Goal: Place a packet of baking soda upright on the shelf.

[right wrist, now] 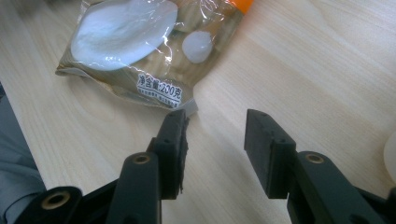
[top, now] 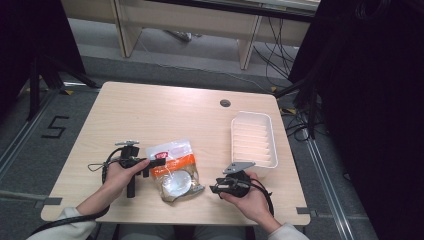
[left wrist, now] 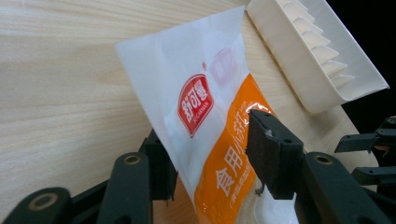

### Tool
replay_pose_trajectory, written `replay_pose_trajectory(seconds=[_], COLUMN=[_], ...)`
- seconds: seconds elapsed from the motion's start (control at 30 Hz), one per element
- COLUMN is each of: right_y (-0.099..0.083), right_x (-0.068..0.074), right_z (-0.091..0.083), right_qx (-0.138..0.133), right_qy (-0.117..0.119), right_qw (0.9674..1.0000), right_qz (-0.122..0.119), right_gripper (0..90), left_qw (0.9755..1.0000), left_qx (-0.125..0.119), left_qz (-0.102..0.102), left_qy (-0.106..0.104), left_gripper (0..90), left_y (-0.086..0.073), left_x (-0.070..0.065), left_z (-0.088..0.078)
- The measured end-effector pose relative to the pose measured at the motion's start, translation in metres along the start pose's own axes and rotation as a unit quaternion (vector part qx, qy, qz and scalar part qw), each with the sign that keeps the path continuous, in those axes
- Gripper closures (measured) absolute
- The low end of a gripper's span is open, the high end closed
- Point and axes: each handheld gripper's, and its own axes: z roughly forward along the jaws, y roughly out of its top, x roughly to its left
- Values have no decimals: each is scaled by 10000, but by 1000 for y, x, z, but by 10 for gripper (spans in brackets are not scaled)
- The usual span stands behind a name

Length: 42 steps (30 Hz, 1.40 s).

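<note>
A: Where does the bag sit?

B: The bag (top: 173, 170) lies on the wooden surface (top: 165, 110), near its front edge, between the two hands. Its top is white and orange with a red logo, its lower part clear, with white lumps inside. What the lumps are I cannot tell.

A: And the left gripper?

B: The left gripper (top: 156, 163) comes in from the bag's left side. In the left gripper view, the left gripper (left wrist: 210, 156) has its jaws on either side of the bag (left wrist: 205, 112), which runs up between them. The right pad presses the orange band; the left pad is partly hidden behind the film, so whether it touches is unclear. The bag's lower end is cut off at the bottom of that view.

A: The right one?

B: The right gripper (top: 216, 188) rests low by the bag's lower right corner, held in the right hand (top: 250, 197). In the right gripper view, the right gripper (right wrist: 215, 135) has its jaws parted with only bare wood between them. The tip of the left jaw sits just beside the corner of the bag (right wrist: 140, 46); contact is hard to judge.

A: Anything else?

B: A white tray (top: 252, 139) with a ribbed floor stands at the right, just beyond the right hand. In the left gripper view, the tray (left wrist: 299, 60) has its far end cut off by the frame.
</note>
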Motion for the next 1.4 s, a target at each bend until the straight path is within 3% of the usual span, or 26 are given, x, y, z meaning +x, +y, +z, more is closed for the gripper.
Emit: replay_pose_trajectory(seconds=[0.03, 0.1, 0.23, 0.3, 0.37, 0.53, 0.63, 0.7, 0.77, 1.03, 1.07, 1.17, 1.2, 1.23, 1.4], right_y=[-1, -1, 0, 0, 0, 1, 3, 3, 2, 3, 4, 7, 7, 9, 21], right_x=[1, 1, 1, 1, 1, 1, 1, 1, 2, 1, 0, -1, -1, -2, -8], right_z=[2, 2, 2, 3, 3, 2, 0, 0, 1, 1, -1, -4, -2, -5, -19], right_qx=[-117, -115, -87, -104, -118, -116, -15, -12, -67, -179, -57, -71, -268, -185, -276], right_qy=[24, 22, 19, -17, -16, 51, 54, 40, 34, 27, 54, 29, 51, 11, -28], right_qw=[9999, 9999, 10000, 9999, 9999, 9999, 10000, 10000, 10000, 9998, 9999, 9997, 9995, 9997, 9992], right_qz=[36, 28, -11, -67, -71, -20, -48, -48, -31, -119, -132, -218, -142, -185, -299], right_gripper=[596, 596, 596, 597, 597, 598, 597, 594, 593, 589, 588, 581, 576, 570, 534], left_qw=[10000, 10000, 9999, 9999, 9998, 9994, 9988, 9989, 9981, 9963, 9960, 9942, 9939, 9931, 9907], left_qx=[34, -13, 61, -37, -24, -69, -95, -175, -231, -355, -372, -454, -455, -470, -512], left_qz=[28, -38, 41, 29, 176, 284, 404, 336, 459, 586, 580, 678, 686, 733, 833], left_qy=[-40, -42, -106, -94, -116, -206, -271, -288, -349, -517, -568, -705, -738, -790, -948], left_gripper=[575, 612, 683, 741, 796, 871, 884, 886, 888, 890, 890, 890, 890, 890, 890], left_y=[0, -1, -1, -1, 0, 1, 2, 3, 3, 4, 4, 4, 3, 3, 0], left_x=[0, 0, 2, -1, 0, -6, -10, -13, -18, -31, -32, -41, -43, -46, -56], left_z=[-1, -1, -3, -3, -7, -9, -12, -12, -14, -20, -21, -26, -28, -29, -36])
